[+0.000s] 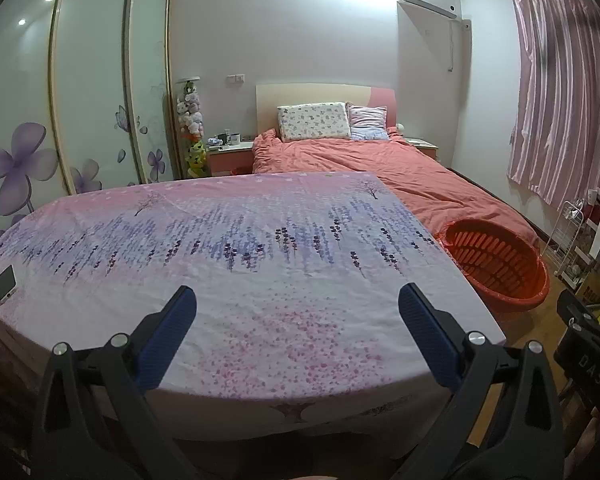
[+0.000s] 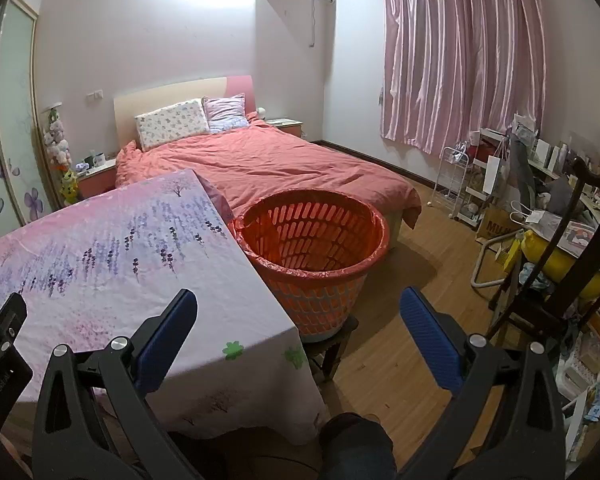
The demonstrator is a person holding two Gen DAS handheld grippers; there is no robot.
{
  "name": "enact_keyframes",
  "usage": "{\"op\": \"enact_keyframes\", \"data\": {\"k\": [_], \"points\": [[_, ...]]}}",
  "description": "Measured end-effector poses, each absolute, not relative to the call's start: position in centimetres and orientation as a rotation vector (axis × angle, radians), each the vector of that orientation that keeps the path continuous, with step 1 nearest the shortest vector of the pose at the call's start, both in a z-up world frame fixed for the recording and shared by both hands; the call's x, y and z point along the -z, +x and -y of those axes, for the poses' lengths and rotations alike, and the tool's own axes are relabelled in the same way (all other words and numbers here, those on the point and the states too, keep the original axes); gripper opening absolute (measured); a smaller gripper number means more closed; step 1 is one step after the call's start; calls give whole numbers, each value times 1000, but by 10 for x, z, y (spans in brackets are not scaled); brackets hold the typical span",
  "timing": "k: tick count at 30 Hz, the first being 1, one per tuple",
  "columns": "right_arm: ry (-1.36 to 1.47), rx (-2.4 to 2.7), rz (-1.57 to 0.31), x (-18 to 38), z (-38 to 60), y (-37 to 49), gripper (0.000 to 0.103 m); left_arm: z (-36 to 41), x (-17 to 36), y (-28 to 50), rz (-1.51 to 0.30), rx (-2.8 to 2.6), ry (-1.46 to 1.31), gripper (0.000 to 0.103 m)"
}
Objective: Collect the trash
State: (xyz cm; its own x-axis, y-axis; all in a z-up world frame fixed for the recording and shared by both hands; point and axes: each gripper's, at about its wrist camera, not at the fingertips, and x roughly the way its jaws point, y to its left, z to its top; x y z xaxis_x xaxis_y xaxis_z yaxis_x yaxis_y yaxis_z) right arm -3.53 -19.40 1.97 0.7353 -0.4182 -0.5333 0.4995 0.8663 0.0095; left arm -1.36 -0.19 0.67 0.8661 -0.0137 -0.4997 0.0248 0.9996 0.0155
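An orange slatted basket [image 2: 314, 240] with an orange liner stands on a low dark stool at the table's right side; the left wrist view shows the basket [image 1: 496, 264] at the right. No trash shows on the lavender-print tablecloth [image 1: 228, 248]. My left gripper [image 1: 298, 304] hovers open over the near part of the table, nothing between its blue pads. My right gripper [image 2: 298, 306] is open too, held above the table's right corner [image 2: 260, 320] and the floor, short of the basket. The basket looks empty inside.
A white phone [image 1: 6, 283] lies at the table's left edge. Behind the table is a bed with a salmon duvet [image 2: 268, 160]. A dark wooden chair [image 2: 560, 280], a wire rack [image 2: 456, 184] and cluttered boxes line the right side. Bare wood floor [image 2: 412, 280] lies right of the basket.
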Motion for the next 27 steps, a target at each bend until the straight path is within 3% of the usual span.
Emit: {"op": "enact_keyframes", "data": {"k": [27], "points": [[160, 502, -553, -20, 197, -32, 100, 2, -7, -12, -529, 20, 22, 99]]}}
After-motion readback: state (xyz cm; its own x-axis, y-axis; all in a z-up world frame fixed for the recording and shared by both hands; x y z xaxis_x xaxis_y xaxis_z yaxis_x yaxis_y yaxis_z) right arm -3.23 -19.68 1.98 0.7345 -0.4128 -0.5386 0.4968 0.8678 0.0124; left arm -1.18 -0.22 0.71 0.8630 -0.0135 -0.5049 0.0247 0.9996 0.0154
